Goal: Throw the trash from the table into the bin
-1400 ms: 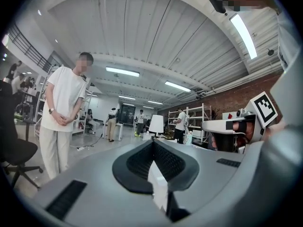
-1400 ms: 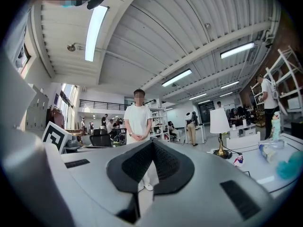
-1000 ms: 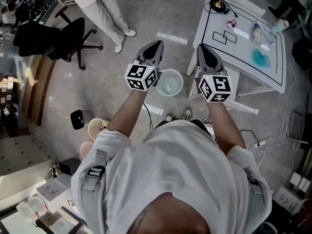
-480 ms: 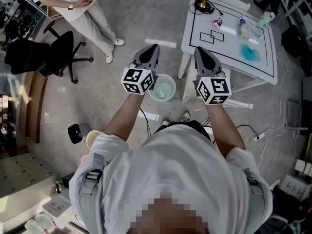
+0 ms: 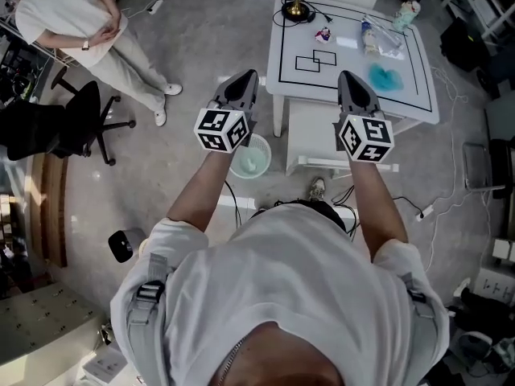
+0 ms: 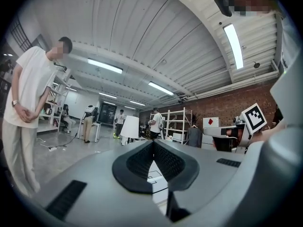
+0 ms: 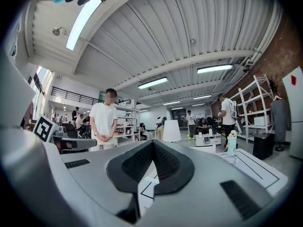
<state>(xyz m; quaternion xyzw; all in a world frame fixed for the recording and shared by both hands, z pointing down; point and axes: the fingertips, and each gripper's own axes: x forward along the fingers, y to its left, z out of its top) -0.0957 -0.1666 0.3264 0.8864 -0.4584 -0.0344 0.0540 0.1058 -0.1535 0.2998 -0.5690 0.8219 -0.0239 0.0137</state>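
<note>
1. Blue crumpled scrap [image 5: 385, 77] lies on the right part of the white table [image 5: 422, 95], inside the black outline. A clear wrapper [image 5: 374, 39] and a small figure [image 5: 323, 34] sit farther back.
2. Bin [image 5: 251, 158] stands on the floor, just beside the table's left front leg.
3. Left gripper [image 5: 248, 77]: jaws pressed together, nothing between. It shows just above the bin.
4. Right gripper [image 5: 348, 77]: jaws together, empty. Its tip shows over the table's near edge.
5. A person [image 5: 72, 30] stands far left, near an office chair [image 5: 56, 123].

Inventory by count:

- Grippers: two, the left gripper [image 5: 246, 79] and the right gripper [image 5: 349, 79].
- Counter [image 5: 310, 83]: one, ahead of both grippers. It carries one lamp [image 5: 296, 8], one clear bottle [image 5: 368, 35] and one blue crumpled piece [image 5: 385, 77].
- Bin [image 5: 252, 158]: one, beneath the left gripper.
- Office chair [image 5: 72, 123]: one.
- Standing person [image 5: 76, 26]: one.
</note>
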